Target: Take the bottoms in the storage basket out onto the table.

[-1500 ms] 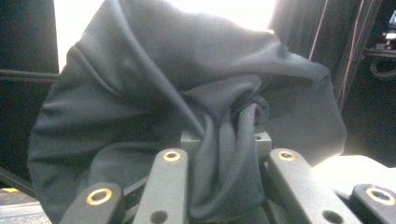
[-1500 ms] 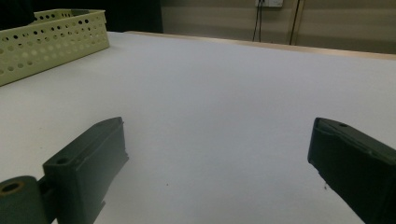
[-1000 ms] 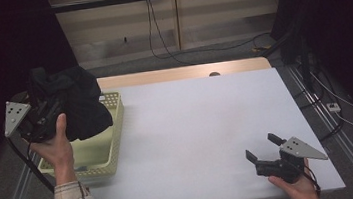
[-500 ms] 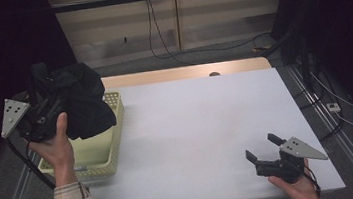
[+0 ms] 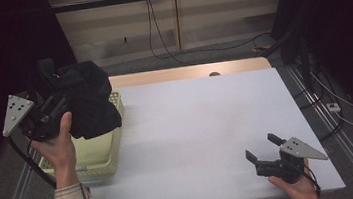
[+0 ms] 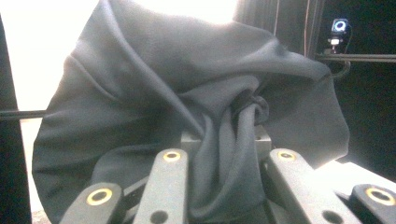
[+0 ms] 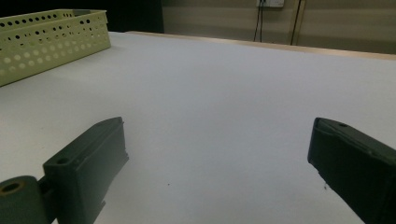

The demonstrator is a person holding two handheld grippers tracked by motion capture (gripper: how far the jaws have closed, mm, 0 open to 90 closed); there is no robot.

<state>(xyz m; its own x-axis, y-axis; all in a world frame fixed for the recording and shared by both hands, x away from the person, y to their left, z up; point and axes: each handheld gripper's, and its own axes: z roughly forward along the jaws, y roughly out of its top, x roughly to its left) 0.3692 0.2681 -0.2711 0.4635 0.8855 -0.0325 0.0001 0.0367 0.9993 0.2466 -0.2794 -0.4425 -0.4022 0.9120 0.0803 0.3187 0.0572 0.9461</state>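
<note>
Where pinched in left tongs (image 6: 219, 154), black cloth (image 6: 187, 107), bunched, deeply folded.

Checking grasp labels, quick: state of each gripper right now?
Left gripper: shut on the black garment, held up over the yellow basket.
Right gripper: open, holding nothing, low over the white table.

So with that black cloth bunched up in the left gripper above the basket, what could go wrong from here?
The left gripper pinches only a twisted fold of the black cloth, so the fabric might slip out as it is carried. The loose bulk hangs over the yellow basket and could catch its rim and drag or tip it. The right gripper rests open at the table's near corner, far off, so it may be late to help spread the cloth.
</note>
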